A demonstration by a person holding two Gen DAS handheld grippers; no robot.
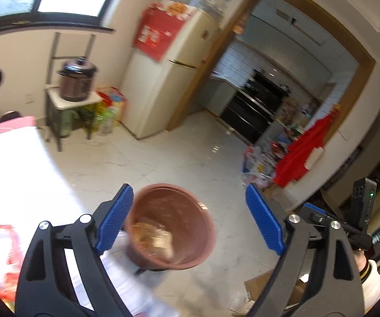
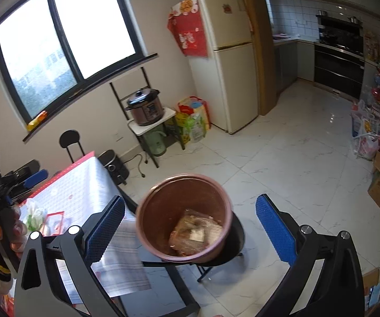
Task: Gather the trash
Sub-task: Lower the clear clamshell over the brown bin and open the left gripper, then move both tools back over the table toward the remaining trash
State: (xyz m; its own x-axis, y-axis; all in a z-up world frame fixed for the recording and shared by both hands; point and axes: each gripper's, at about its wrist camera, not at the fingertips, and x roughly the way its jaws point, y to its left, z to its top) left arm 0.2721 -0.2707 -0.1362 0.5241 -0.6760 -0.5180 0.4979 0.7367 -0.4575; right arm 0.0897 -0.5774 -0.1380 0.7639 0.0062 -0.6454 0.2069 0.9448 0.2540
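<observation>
Trash [image 2: 195,233], one crumpled wrapper, lies inside one brown bin [image 2: 184,216] on a black stool [image 2: 236,240], seen only from the right, off the worktop's [image 2: 84,185] corner. Both the left hand-held gripper [image 1: 190,219] and the right hand-held gripper [image 2: 190,229] are spread, empty.

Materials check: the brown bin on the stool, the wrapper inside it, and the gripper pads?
Bin: looks like moulded plastic, matte reddish-brown, with a thin rolled rim and scuffed inner wall.
Wrapper: probably clear plastic film, glossy and crinkled; the contents are hard to tell.
Pads: likely rubber or soft plastic, blue with a fine ribbed texture, on black rigid fingers. Same pads show on the left gripper.
</observation>
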